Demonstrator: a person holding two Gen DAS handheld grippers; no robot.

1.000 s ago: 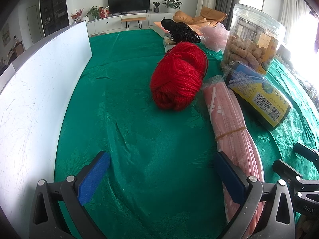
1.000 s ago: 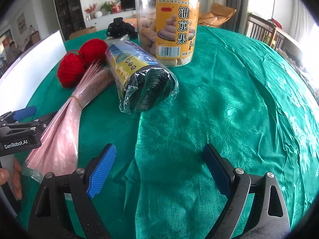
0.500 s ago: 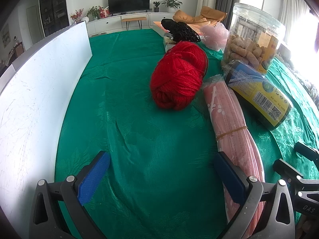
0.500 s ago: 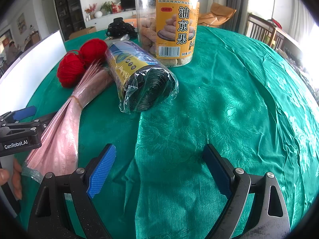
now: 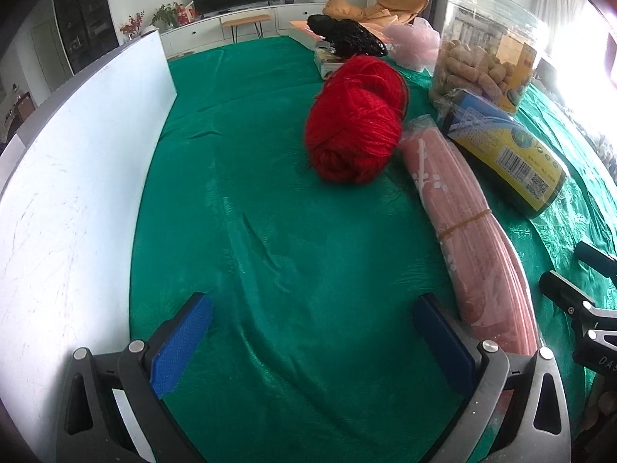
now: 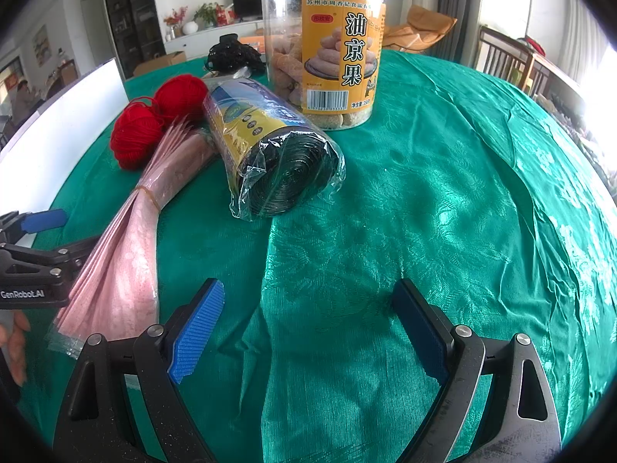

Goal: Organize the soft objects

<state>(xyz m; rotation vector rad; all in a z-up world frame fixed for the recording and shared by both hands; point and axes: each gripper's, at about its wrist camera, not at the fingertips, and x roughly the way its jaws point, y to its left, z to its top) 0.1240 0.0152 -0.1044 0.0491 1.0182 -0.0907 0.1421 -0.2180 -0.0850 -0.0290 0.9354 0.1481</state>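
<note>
We see the bench [image 6: 482,200] w/ green cloth, white board [image 5: 77,177] upright along its left edge. Clear snack jar [image 6: 324,42] stands at the back; wrapped roll of dark bags [image 6: 270,146] lies in front of it. Pink bag bundle [image 5: 462,223], rubber-banded, lies just beside the roll. Red yarn [image 5: 354,135] sits near the bundle's far end. Left claw [image 5: 312,343] hovers over bare cloth, pads apart, nothing held. Right claw [image 6: 308,328]: same, apart & empty.
</note>
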